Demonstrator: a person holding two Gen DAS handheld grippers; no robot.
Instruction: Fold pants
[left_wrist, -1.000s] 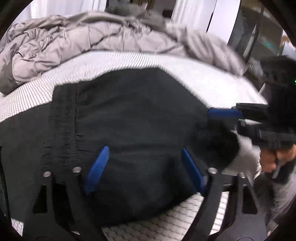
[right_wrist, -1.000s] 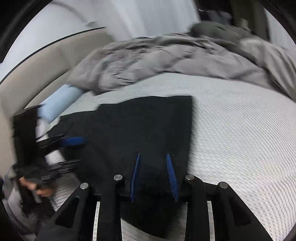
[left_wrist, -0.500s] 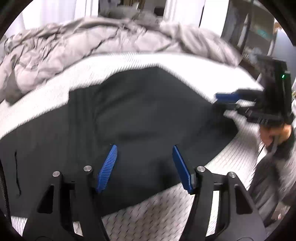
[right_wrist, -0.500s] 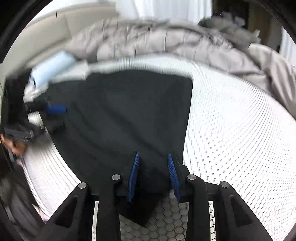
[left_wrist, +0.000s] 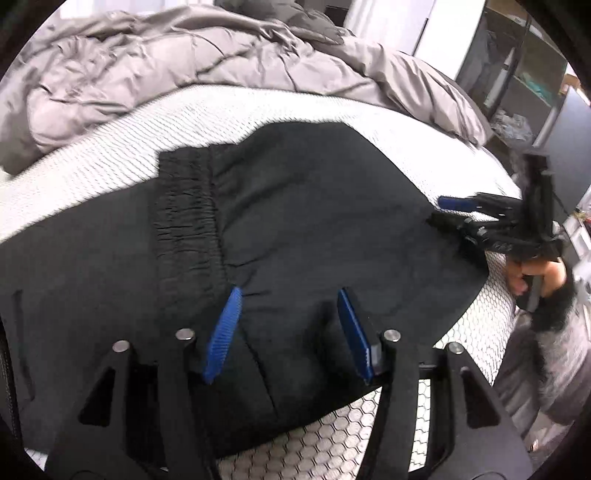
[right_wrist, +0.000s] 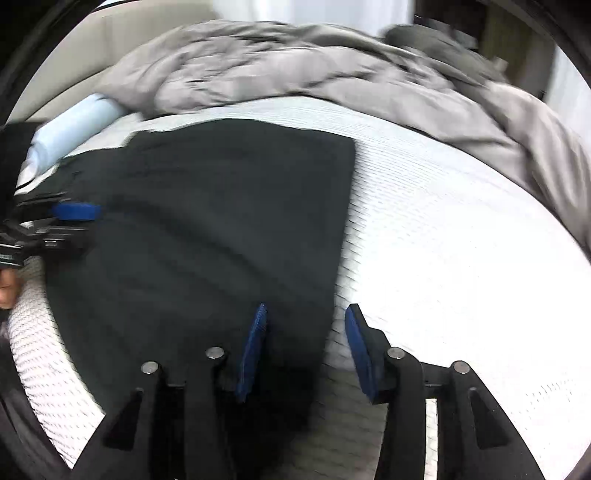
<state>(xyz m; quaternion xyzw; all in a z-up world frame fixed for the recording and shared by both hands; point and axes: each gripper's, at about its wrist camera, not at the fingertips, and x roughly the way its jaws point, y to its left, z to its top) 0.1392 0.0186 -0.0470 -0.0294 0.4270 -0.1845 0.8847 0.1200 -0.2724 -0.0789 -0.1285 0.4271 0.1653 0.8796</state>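
Observation:
Black pants (left_wrist: 303, 221) lie folded on a white mattress (left_wrist: 258, 107), the gathered waistband (left_wrist: 184, 210) toward the left. My left gripper (left_wrist: 288, 295) is open just above the pants' near edge, nothing between its blue pads. In the right wrist view the pants (right_wrist: 221, 221) cover the left half of the bed. My right gripper (right_wrist: 303, 314) is open over their right edge, holding nothing. It also shows in the left wrist view (left_wrist: 443, 212) at the pants' right end, and my left gripper shows in the right wrist view (right_wrist: 88, 221) at the left.
A rumpled grey duvet (left_wrist: 184, 62) is heaped along the far side of the bed and shows in the right wrist view (right_wrist: 332, 74). A light blue pillow (right_wrist: 74, 129) lies at the left. Shelving (left_wrist: 524, 74) stands beyond the bed's right end.
My right gripper has opened and let go of the pants' edge. My left gripper stayed open and shifted a little. The pants now lie flat.

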